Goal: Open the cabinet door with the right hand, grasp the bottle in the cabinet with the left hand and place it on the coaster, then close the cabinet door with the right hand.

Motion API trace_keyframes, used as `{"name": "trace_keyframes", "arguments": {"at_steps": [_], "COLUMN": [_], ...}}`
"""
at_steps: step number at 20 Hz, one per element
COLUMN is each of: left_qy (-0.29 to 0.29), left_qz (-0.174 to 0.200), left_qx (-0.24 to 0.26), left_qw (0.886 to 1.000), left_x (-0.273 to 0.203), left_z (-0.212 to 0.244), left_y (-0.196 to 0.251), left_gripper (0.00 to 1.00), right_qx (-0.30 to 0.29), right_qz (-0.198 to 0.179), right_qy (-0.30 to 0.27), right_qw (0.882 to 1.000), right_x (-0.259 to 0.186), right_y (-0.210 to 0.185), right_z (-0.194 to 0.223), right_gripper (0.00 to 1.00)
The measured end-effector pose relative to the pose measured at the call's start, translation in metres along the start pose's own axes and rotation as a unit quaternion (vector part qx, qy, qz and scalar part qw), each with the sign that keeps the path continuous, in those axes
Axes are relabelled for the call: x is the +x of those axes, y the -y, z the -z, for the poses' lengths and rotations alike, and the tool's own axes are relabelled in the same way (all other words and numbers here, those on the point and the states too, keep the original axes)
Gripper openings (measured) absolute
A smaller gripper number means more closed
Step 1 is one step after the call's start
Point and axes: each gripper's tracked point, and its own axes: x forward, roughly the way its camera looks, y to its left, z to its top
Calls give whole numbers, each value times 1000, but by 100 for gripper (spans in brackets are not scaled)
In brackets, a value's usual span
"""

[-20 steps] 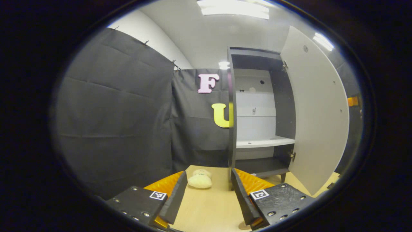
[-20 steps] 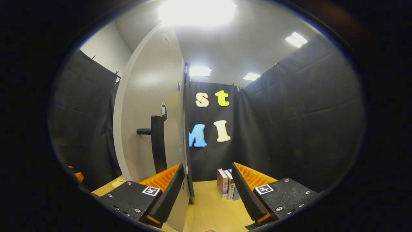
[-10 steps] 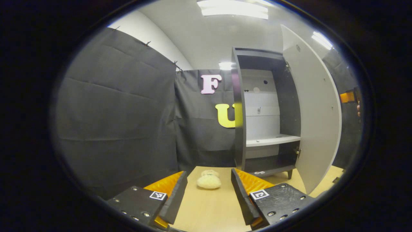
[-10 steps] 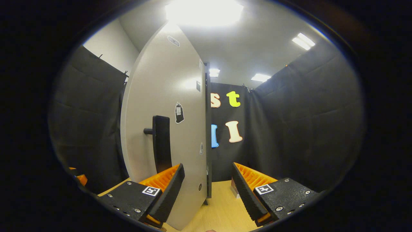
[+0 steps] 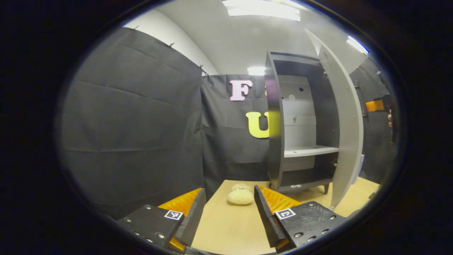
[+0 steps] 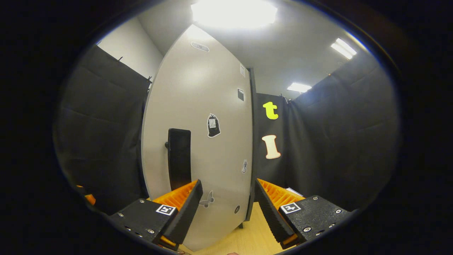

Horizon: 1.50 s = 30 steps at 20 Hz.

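The dark cabinet (image 5: 274, 124) with a white back stands on the wooden table at the right of the left gripper view. Its light grey door (image 5: 345, 120) hangs partly open, edge-on to me. In the right gripper view the door's outer face (image 6: 198, 117) is close ahead, with a black handle (image 6: 178, 159) and a few stickers. My right gripper (image 6: 228, 212) is open right before the door's lower part, just below the handle. My left gripper (image 5: 229, 216) is open over the table with nothing between its fingers. The right gripper (image 5: 377, 105) and a hand show beyond the door.
A cream plush toy (image 5: 240, 195) lies on the table (image 5: 226, 233) just ahead of my left gripper, left of the cabinet. A small pale item (image 5: 296, 186) lies on the cabinet's bottom board. A white shelf (image 5: 308, 151) crosses the cabinet. Black cloth walls surround the booth.
The door has swung steadily toward shut, hiding the books and more of the back wall in the right gripper view. The cabinet has drifted rightward in the left gripper view. Both grippers stayed open.
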Motion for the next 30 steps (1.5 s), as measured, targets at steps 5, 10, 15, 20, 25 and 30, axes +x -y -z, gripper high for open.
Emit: {"name": "trace_keyframes", "arguments": {"at_steps": [5, 10, 15, 20, 25, 30], "left_qy": [-2, -7, 7, 3, 7, 15], "left_qz": [-6, 11, 33, 43, 48, 64], "left_qx": [2, -7, -17, -36, -25, -20], "left_qw": [1000, 1000, 999, 998, 999, 998], "left_x": [-8, -3, -8, 14, 10, 9], "left_z": [4, 6, -5, -20, -33, -60], "left_y": [-22, -21, -16, 11, 52, 115], "left_gripper": [78, 78, 78, 78, 78, 78], "right_qx": [14, 21, 34, 18, 19, 17], "right_qz": [-23, -16, 2, 10, 0, 0], "right_qy": [-1, -8, -17, -8, -10, -11], "right_qw": [1000, 1000, 999, 1000, 1000, 1000], "right_x": [23, 35, 18, -2, -15, -23], "right_y": [-35, -40, -25, 8, 50, 97], "right_z": [5, 20, 27, 24, 32, 43], "right_gripper": [92, 93, 93, 93, 93, 93]}}
